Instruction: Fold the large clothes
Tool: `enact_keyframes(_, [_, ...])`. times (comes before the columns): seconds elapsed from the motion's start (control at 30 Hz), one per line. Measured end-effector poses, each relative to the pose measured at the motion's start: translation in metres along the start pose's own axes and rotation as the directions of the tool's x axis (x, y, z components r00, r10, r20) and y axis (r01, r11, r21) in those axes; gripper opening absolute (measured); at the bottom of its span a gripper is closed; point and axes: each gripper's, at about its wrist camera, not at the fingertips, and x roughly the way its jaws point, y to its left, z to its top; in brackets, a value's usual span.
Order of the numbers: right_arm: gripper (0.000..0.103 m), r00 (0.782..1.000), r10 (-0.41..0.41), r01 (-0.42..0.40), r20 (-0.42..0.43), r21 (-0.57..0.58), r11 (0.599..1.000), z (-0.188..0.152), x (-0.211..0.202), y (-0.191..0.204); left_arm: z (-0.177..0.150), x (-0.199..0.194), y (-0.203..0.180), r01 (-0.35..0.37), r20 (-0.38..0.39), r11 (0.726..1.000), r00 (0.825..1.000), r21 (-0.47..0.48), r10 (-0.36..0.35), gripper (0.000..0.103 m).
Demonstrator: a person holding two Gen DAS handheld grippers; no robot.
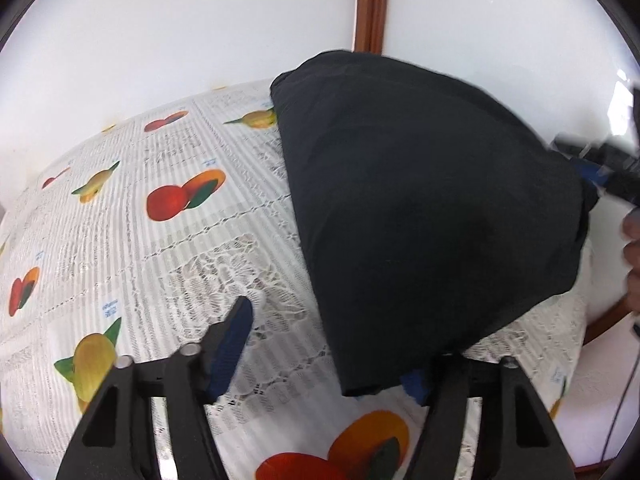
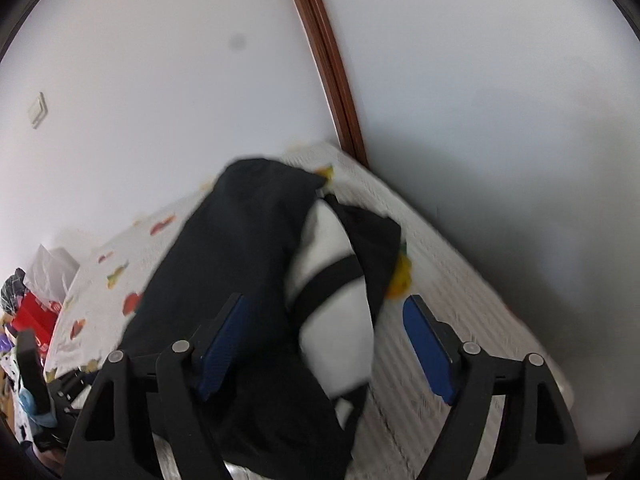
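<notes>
A big black soft cloth garment (image 1: 420, 208) lies on the desk, which wears a white lacy cloth with fruit pictures (image 1: 132, 216). The garment is bunched and partly lifted near the far right side of the desk, close to the white wall (image 1: 160, 32) and a brown wooden strip (image 1: 370, 4). The left gripper (image 1: 324, 356) has its jaws spread wide; the garment's near edge drapes over its right finger. The right gripper (image 2: 324, 348) is spread wide too, with black cloth lying between its blue pads (image 2: 426, 344). A white patch (image 2: 332, 264) shows through a gap in the garment.
</notes>
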Motion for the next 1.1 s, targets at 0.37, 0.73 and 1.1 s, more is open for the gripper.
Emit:
enact_keyframes(0.37, [0.020,0.957,0.286,-0.289,-0.046,-0.052,0.956,0.025,0.061,0.058,-0.013,-0.036,0.054,-0.034,0.041,0.989,0.998,-0.141,0.041,0.010])
enact_keyframes(0.73, [0.016,0.902,0.415,-0.428,-0.119,-0.126,0.895,0.050,0.109,0.174,-0.051,-0.083,0.139,-0.130,0.048,0.950,0.988,-0.283,0.150,0.005])
enact_keyframes(1.1, [0.007,0.915,0.404,-0.404,-0.002,-0.005,0.915,0.008,0.046,0.113,-0.029,-0.060,0.139,-0.074,0.080,0.986,0.993,-0.149,0.086,0.044])
